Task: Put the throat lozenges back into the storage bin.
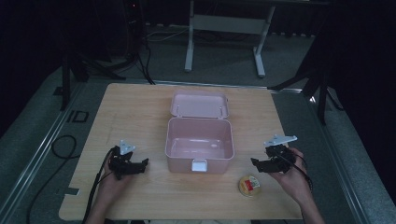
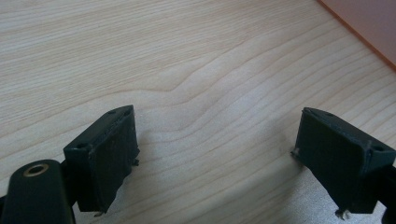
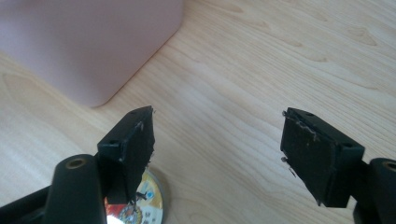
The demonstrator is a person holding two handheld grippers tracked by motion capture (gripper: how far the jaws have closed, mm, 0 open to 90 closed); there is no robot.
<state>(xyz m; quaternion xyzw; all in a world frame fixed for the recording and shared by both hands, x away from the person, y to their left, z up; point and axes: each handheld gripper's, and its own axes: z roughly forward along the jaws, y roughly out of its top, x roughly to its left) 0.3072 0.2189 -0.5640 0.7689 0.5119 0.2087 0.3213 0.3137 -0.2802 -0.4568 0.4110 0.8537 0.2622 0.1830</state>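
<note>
A pink box stands open in the middle of the wooden table, its lid tipped back behind it and its inside bare. A small round tin with a yellow and red label lies flat to the front right of the box. My right gripper hovers just above and behind the tin, held in a hand, jaws open with only wood between them. The tin peeks out under one jaw, and the box wall is beyond. My left gripper sits left of the box, open over bare wood.
A corner of the pink box shows at the top right of the left gripper view. Black cables lie on the grey floor left of the table. A white table frame stands behind.
</note>
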